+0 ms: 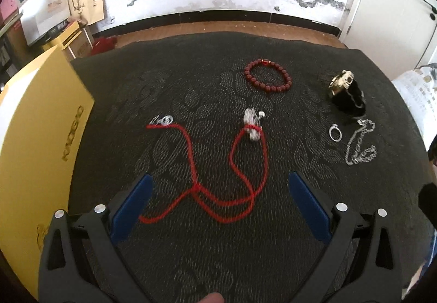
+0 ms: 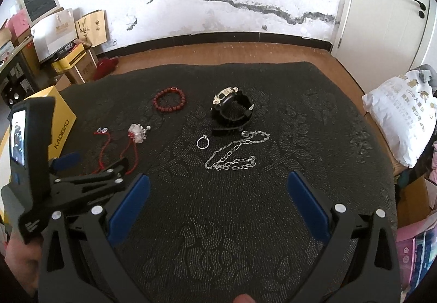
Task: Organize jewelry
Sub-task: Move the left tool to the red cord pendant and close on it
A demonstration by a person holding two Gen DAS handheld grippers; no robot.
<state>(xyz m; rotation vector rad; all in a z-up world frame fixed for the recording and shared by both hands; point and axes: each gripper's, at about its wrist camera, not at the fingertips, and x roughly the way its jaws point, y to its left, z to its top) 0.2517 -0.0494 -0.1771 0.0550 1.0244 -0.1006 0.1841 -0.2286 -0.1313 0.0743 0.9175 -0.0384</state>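
Note:
On a dark patterned mat lie a red cord necklace with a clear pendant, a red bead bracelet, a black watch, a silver ring and a silver chain. My left gripper is open, its blue fingers on either side of the red cord's loops, just above the mat. My right gripper is open and empty, just short of the silver chain, ring and watch. The left gripper also shows at the left of the right wrist view.
A yellow box stands at the mat's left edge. More boxes and paper bags stand against the back wall. A white filled bag lies to the right. Wooden floor runs beyond the mat.

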